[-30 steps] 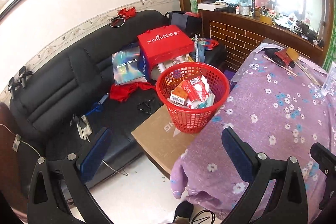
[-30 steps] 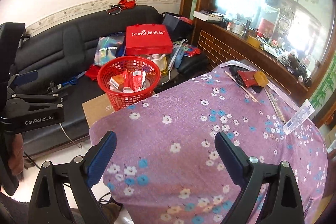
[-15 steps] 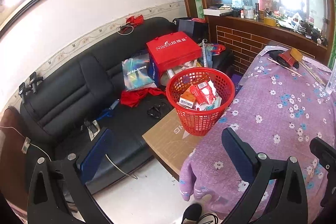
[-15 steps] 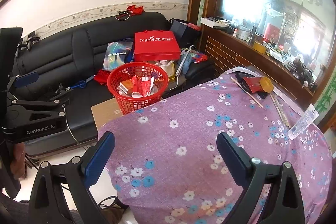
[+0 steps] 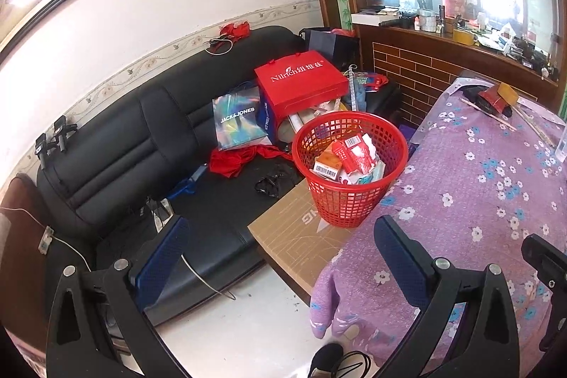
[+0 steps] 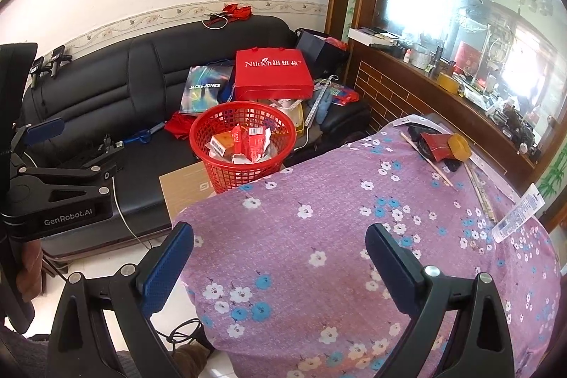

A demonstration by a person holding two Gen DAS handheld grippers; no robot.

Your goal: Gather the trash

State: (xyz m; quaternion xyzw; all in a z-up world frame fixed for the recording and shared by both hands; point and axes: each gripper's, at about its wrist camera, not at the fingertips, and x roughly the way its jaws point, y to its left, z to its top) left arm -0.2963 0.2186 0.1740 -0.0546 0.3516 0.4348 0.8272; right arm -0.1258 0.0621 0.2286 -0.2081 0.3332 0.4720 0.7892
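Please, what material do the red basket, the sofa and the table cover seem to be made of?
Red basket: probably moulded plastic, with an even glossy open lattice and a smooth rim.
Sofa: black leather or imitation leather; it shines softly and has stitched, padded panels. Which of the two I cannot tell.
Table cover: woven cloth, matte purple with printed flowers; it drapes and folds over the edge.

A red shopping bag (image 5: 301,84) and a holographic bag (image 5: 235,123) lean on the black sofa (image 5: 113,144).
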